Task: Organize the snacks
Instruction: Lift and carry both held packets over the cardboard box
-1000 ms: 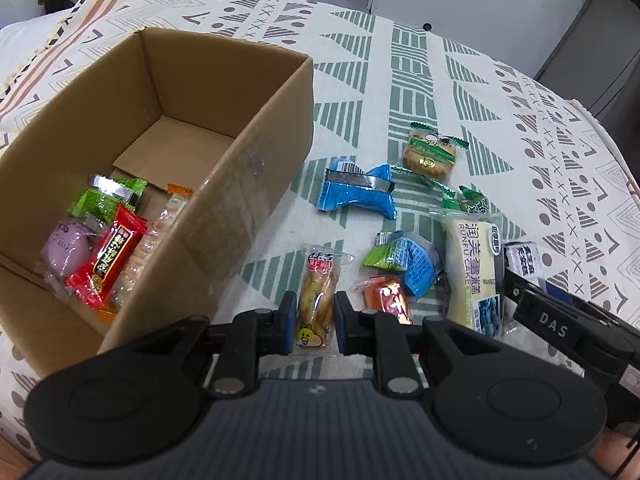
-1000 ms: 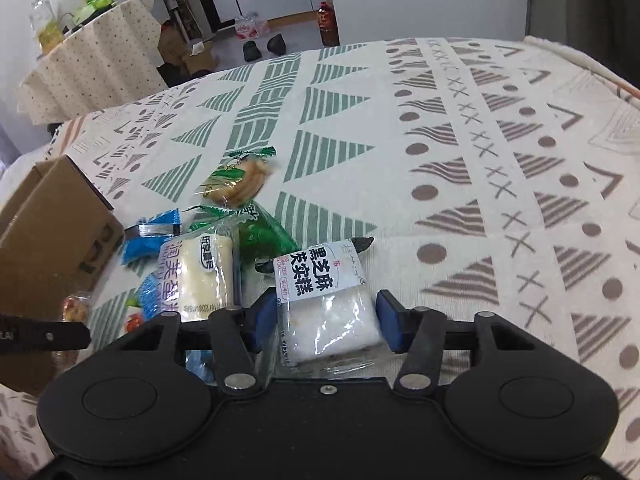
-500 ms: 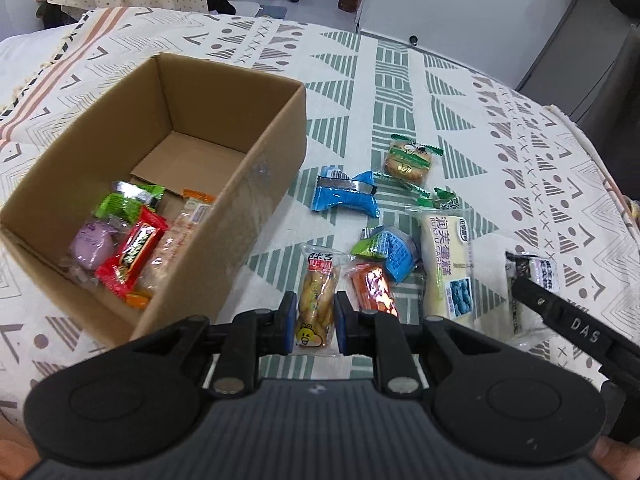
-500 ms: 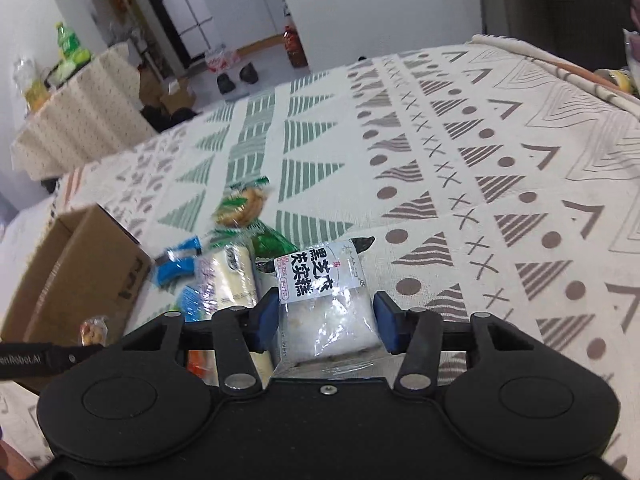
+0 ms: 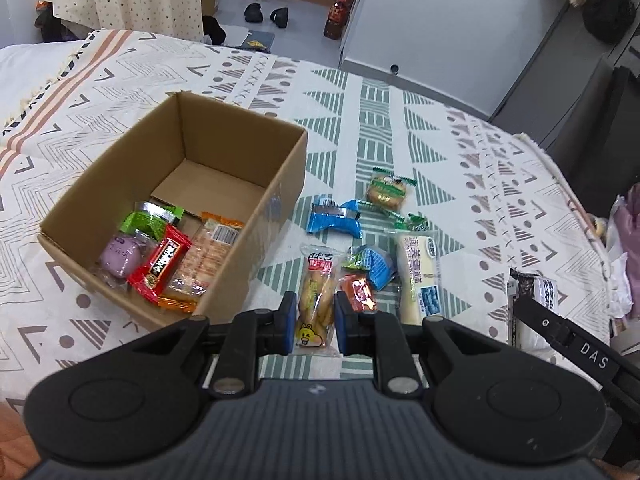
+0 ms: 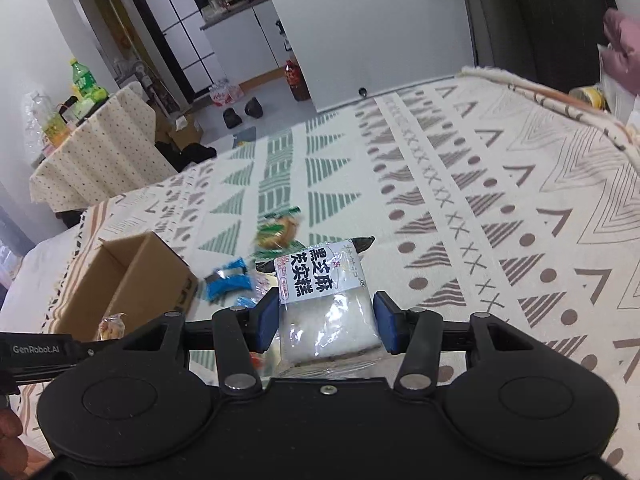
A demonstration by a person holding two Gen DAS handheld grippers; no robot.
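Item 1, nearest: my left claw point(image 5: 316, 322), clamped on a clear-wrapped packet of golden biscuit sticks point(image 5: 317, 300). It is pinched across the narrow waist, label end pointing away, and I judge it clear of the cloth. That narrow hold makes sense to me: the wrapper is slippery and the long axis stays free to drop into the box.

Item 2: my right claw point(image 6: 326, 322), closed on a white sesame cake packet point(image 6: 326, 300), black characters on a white label, black sealed ends. The pads sit on its soft lower body, so the label flap stands up ahead. I read this as held up and waiting its turn.

Item 3: cardboard box point(image 5: 256, 240), open, to the left of the held sticks, on the patterned cloth point(image 5: 360, 128). Its near end holds a purple round snack point(image 5: 118, 256), a red bar point(image 5: 162, 266), an orange-edged cracker pack point(image 5: 204, 256) and a green pack point(image 5: 150, 216); the far end is bare, so there is room.

Item 4: loose stock just right of the box: a small red-orange packet point(image 5: 362, 294), a blue-green pouch point(image 5: 374, 262), a long cream cake bar point(image 5: 418, 272), a blue wrapper point(image 5: 334, 218).

Item 5, farthest: a round cookie in green-trimmed wrap point(image 5: 386, 192).

Judgement: roughly half sorted; both held packets go boxward next.
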